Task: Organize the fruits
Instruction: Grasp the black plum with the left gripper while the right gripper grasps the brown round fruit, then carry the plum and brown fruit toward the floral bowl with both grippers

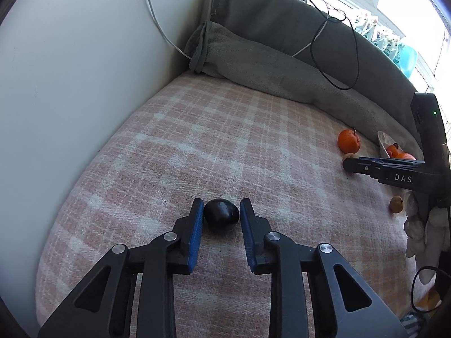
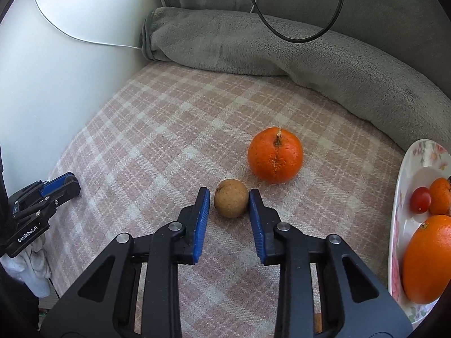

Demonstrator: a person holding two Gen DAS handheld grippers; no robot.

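My left gripper (image 1: 221, 205) is shut on a small dark, glossy fruit (image 1: 221, 213) that lies on the pink checked blanket (image 1: 197, 146); both blue pads press its sides. In the right wrist view my right gripper (image 2: 229, 194) is shut on a small round brown fruit (image 2: 231, 198), held at the fingertips. An orange (image 2: 275, 155) with a stem lies just beyond it. At the right edge a flowered plate (image 2: 406, 169) holds a large orange (image 2: 428, 259), a smaller orange (image 2: 439, 197) and a red cherry tomato (image 2: 420, 200). A second brown fruit (image 1: 397, 204) lies near the right gripper's body.
A white wall (image 1: 84, 70) borders the blanket on the left. A rolled grey blanket (image 2: 282, 50) runs along the back, with a black cable (image 2: 296, 38) and a white cable (image 1: 310, 42) draped over it. A white cloth (image 1: 420, 231) hangs by the right hand.
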